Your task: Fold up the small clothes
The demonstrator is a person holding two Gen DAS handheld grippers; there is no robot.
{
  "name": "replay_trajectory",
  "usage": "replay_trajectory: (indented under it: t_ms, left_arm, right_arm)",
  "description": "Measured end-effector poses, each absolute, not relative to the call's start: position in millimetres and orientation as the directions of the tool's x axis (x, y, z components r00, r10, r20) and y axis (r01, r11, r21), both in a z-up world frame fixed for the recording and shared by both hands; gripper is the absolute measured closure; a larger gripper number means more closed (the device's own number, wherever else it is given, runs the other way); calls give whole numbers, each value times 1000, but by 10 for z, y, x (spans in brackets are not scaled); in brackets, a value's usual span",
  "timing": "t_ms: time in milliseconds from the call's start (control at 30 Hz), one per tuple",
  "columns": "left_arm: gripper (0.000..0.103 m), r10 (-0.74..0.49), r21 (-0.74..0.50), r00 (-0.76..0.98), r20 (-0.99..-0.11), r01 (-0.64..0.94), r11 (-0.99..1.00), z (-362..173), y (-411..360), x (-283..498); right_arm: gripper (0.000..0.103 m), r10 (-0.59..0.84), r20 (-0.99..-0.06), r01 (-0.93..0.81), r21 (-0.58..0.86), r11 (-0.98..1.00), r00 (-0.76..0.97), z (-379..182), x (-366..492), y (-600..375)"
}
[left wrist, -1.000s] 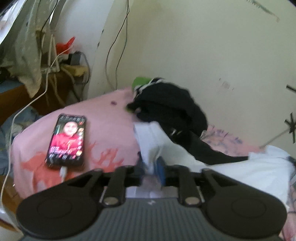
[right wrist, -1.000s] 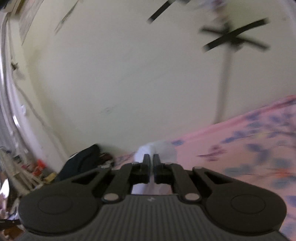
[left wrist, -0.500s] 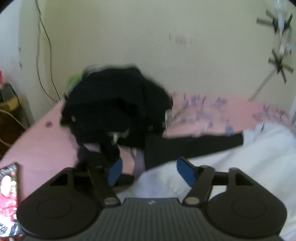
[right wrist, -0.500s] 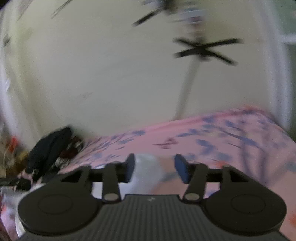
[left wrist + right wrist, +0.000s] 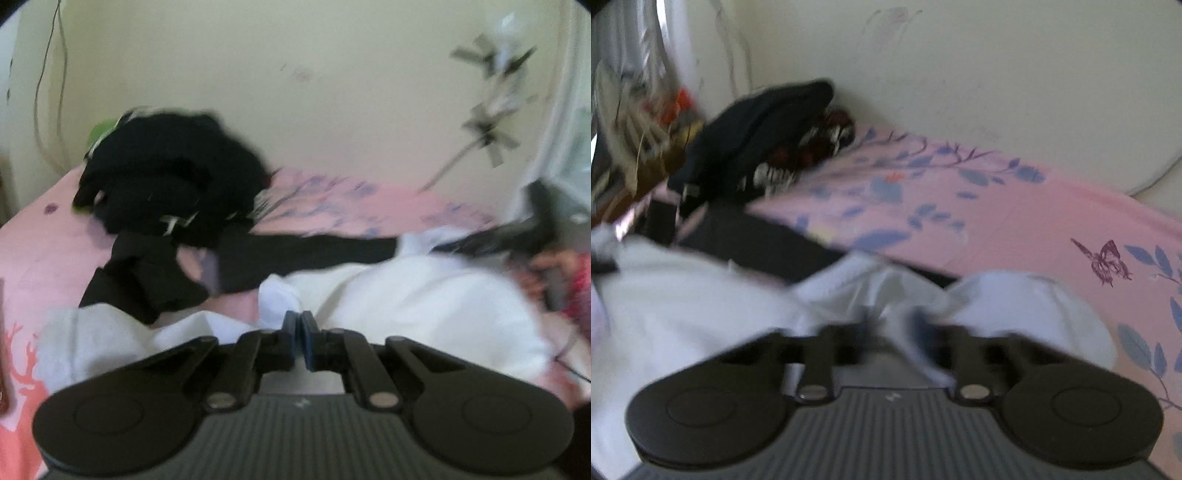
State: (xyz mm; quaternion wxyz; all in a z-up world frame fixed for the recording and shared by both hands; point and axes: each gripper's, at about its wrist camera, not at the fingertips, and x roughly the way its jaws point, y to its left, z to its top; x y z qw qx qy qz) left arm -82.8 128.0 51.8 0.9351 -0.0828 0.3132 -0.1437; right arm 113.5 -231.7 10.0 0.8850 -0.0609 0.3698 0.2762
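At the far left of the left wrist view, a dark edge, maybe a phone, was cut off by the frame. Next to it, a heap of black crumpled clothes (image 5: 173, 173) lay on the pink bed sheet with blue leaf print (image 5: 332, 199), against the wall, and a long black sleeve or leg (image 5: 303, 251) ran from it toward the right. In front of this, the white soft cotton garment (image 5: 406, 295) lay across the bed, its long axis going left to right, directly before and under both tools.

The left gripper (image 5: 297, 334) had its jaws shut, blue pads together, at the near edge of the white cloth; I could not tell if a fold was caught between them.

In the right wrist view, the right gripper (image 5: 897, 332) was very blurred. Its jaws appeared closed, and white cloth bunched up around them, so it seemingly pinched the garment. At far right, the person's hand (image 5: 546, 273) was only half visible.
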Motion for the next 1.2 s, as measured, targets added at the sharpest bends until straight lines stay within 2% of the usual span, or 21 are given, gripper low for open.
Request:
replay_trajectory:
  t_ms: [100, 267, 433, 467, 500, 533, 567, 600, 633, 667, 733, 767, 833, 900, 933, 967, 1000, 1033, 1067, 1100, 1200]
  left_arm:
    - [99, -367, -268, 782, -504, 263, 927, 620, 1344, -1025]
    - [99, -459, -322, 773, -437, 342, 883, 716, 1437, -1053]
    - [95, -496, -246, 732, -466, 432, 868, 716, 1184, -958]
    - [85, -470, -215, 743, -476, 420, 882, 724, 1134, -919]
    - [58, -433, -188, 760, -485, 393, 900, 736, 1113, -862]
    - [41, -389, -173, 778, -494, 350, 920, 744, 1113, -779]
    - [14, -349, -169, 791, -502, 306, 937, 735, 1133, -693]
    - [2, -322, -175, 796, -512, 269, 947, 708, 1180, -594]
    - [1, -309, -191, 790, -529, 244, 951, 657, 1237, -484]
    - [1, -305, -209, 775, -553, 225, 952, 592, 1290, -383]
    - [1, -305, -252, 726, -616, 185, 950, 429, 1358, -194]
    - [4, -312, -273, 706, -635, 173, 946, 367, 1366, -135]
    - [21, -341, -308, 677, -652, 175, 935, 265, 1314, -108]
    - [67, -349, -292, 669, -657, 201, 935, 234, 1213, -148]
    - [79, -338, -266, 672, -659, 212, 940, 232, 1136, -179]
    - [99, -340, -255, 672, -658, 226, 940, 242, 1094, -210]
    - [100, -344, -254, 678, -650, 233, 939, 277, 1066, -248]
    - [100, -336, -242, 699, -631, 234, 942, 345, 1077, -298]
    - [100, -326, -227, 725, -607, 235, 945, 440, 1080, -359]
    - [100, -318, -218, 755, -573, 234, 948, 554, 1097, -424]
    - [100, -328, -242, 836, -440, 241, 940, 972, 1239, -663]
  right_arm:
    - [103, 512, -615, -564, 129, 816, 599, 211, 830, -2567]
    - [103, 668, -366, -623, 251, 741, 648, 473, 51, -3108]
    - [103, 558, -443, -540, 180, 822, 702, 437, -170, -3265]
    - [103, 537, -448, -510, 191, 839, 715, 451, -107, -3290]
    - [103, 520, -448, -477, 215, 852, 727, 473, -21, -3313]
    - [103, 506, -438, -447, 237, 862, 743, 495, 70, -3324]
    - [103, 502, -427, -435, 251, 865, 752, 501, 155, -3324]
    - [103, 501, -419, -429, 259, 865, 757, 502, 254, -3300]
    - [95, 506, -421, -431, 266, 862, 753, 479, 359, -3273]
    - [71, 506, -438, -427, 270, 863, 743, 446, 472, -3228]
    - [51, 451, -498, -369, 260, 892, 741, 358, 711, -3154]
    - [51, 438, -513, -351, 261, 899, 738, 315, 843, -3162]
    - [51, 422, -545, -312, 287, 906, 725, 229, 945, -3177]
    - [51, 387, -576, -256, 297, 920, 720, 143, 1013, -3215]
    - [51, 384, -595, -234, 315, 920, 707, 89, 1063, -3248]
    - [51, 390, -619, -215, 340, 915, 681, 30, 1127, -3275]
    - [51, 395, -642, -192, 364, 911, 657, -25, 1166, -3300]
    - [58, 401, -649, -175, 386, 906, 646, -60, 1163, -3323]
    - [83, 405, -644, -169, 397, 902, 649, -56, 1135, -3342]
    - [91, 420, -643, -170, 414, 894, 641, -39, 1133, -3362]
    - [96, 432, -592, -180, 436, 882, 681, 150, 935, -3424]
